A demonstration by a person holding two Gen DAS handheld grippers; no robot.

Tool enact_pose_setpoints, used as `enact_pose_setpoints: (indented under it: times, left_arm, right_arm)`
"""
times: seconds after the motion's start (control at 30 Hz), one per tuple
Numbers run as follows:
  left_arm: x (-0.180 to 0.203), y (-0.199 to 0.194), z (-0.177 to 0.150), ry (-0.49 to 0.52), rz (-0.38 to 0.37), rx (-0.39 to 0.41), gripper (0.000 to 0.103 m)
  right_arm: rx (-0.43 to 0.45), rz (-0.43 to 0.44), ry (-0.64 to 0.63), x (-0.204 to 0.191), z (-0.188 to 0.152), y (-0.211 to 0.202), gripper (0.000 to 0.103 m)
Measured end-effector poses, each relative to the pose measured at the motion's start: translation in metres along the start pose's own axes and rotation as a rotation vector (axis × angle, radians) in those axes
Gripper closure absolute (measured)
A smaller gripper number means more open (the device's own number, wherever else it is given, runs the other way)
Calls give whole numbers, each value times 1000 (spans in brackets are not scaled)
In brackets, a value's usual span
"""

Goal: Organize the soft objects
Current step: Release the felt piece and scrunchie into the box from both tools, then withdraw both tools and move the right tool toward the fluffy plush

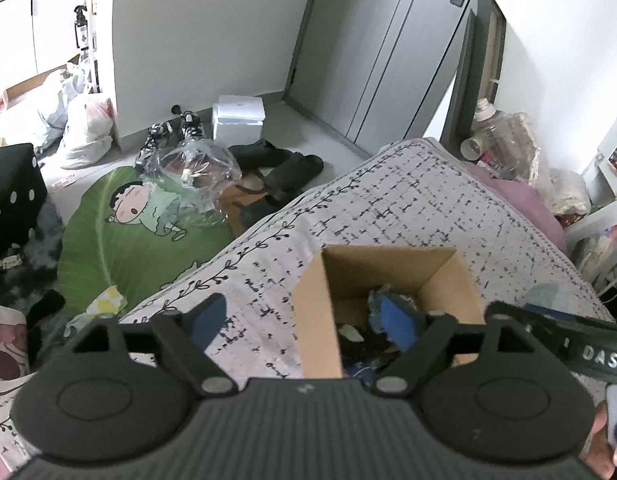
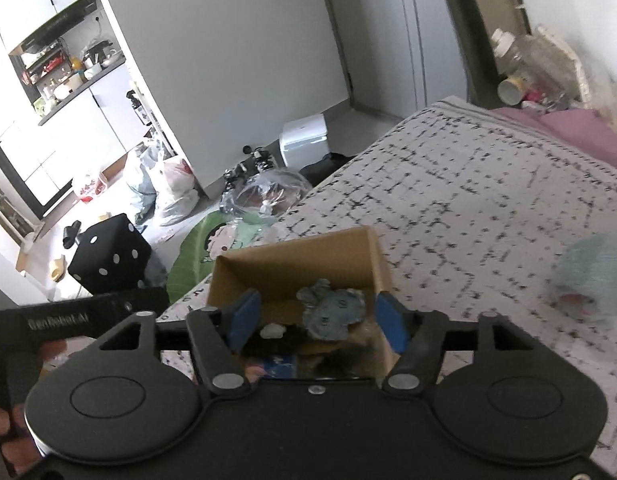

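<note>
two views. left wrist: my left gripper (image 1: 298, 320) has its jaws spread and empty astride the near-left wall of the cardboard box (image 1: 316, 308) on the bed (image 1: 428, 208). right wrist: my right gripper (image 2: 318, 320), jaws spread and empty over the box, the grey-blue soft toy (image 2: 330, 312) lying inside between them; only here a pale blue soft bundle (image 2: 592, 276) shows clearly, well right.

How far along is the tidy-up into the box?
Done: several soft things already lie in the box, a grey-blue plush on top. In hand: nothing; the right gripper is open over the box, the left gripper is open astride its left wall. Left: a light blue soft item is on the bed.
</note>
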State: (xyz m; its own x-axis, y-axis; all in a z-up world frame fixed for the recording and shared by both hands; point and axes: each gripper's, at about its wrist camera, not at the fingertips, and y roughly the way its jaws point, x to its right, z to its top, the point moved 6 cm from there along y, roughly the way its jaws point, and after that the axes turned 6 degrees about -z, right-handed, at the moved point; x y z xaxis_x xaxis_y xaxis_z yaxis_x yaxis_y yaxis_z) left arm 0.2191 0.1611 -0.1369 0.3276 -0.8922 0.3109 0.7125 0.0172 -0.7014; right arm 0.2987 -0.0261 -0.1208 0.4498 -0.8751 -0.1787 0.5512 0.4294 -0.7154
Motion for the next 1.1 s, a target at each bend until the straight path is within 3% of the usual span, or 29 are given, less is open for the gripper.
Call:
enact_pose_setpoints:
  times: [0.27,0.53,1.1]
  left_arm:
    - [24,-10,-2,11,-41,-5,4]
    - [54,-23,-11,44,-102,-10,0]
    - [119,-19,-49,161,-179,-72,0]
  right_arm:
    - [24,-15,0,31,-2,-32,11]
    - [46,-50,25,63,-8,-60,0]
    - [25,-99,58,121,-38,-90,0]
